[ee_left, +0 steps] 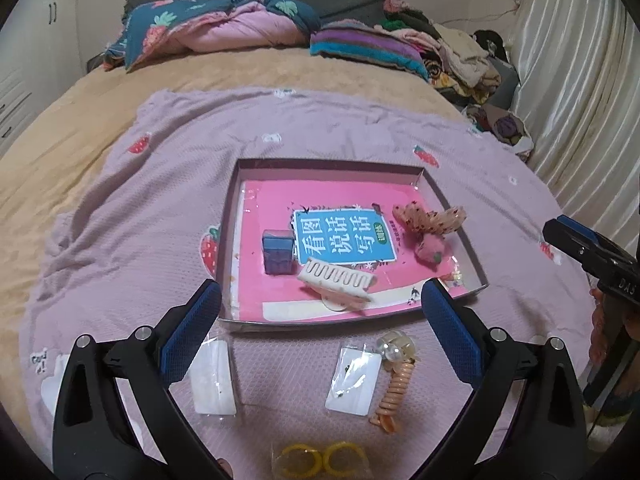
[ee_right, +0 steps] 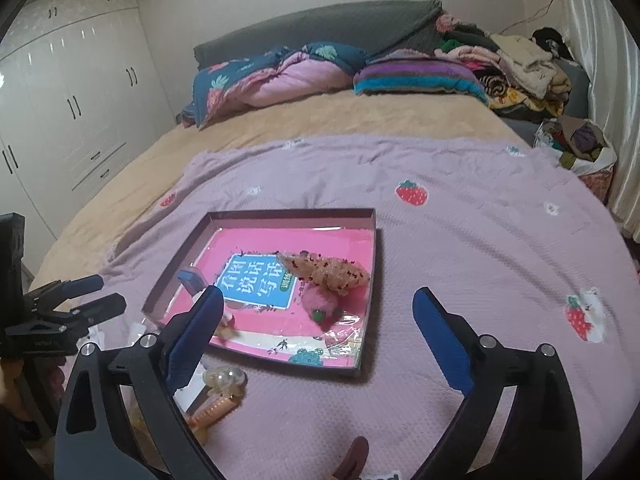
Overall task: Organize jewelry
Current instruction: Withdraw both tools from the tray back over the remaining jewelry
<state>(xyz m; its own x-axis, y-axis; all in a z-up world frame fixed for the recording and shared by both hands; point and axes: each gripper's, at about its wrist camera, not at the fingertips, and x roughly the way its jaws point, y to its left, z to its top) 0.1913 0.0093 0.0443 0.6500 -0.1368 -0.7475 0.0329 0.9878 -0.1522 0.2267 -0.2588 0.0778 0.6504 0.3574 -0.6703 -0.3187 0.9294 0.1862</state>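
Observation:
A shallow box tray [ee_left: 240,168] [ee_right: 372,240] lined with a pink book lies on the lilac blanket. In it are a blue box [ee_left: 277,252], a cream hair claw [ee_left: 338,278], a dotted mesh bow [ee_left: 432,218] [ee_right: 328,270] and a pink felt strawberry [ee_left: 431,250] [ee_right: 320,306]. In front of the tray lie two clear packets [ee_left: 214,376] [ee_left: 354,378], an orange spiral tie with clear beads [ee_left: 394,376] [ee_right: 218,394] and yellow rings [ee_left: 320,458]. My left gripper [ee_left: 320,320] is open above the packets. My right gripper [ee_right: 316,336] is open over the tray's near edge; it also shows in the left wrist view [ee_left: 560,232].
The lilac strawberry blanket [ee_right: 460,240] covers a tan bed. Folded quilts [ee_left: 208,28] and a pile of clothes [ee_left: 452,52] lie at the headboard. A white wardrobe [ee_right: 72,100] stands left, curtains [ee_left: 580,100] right. A dark pink object [ee_right: 352,460] lies at the near edge.

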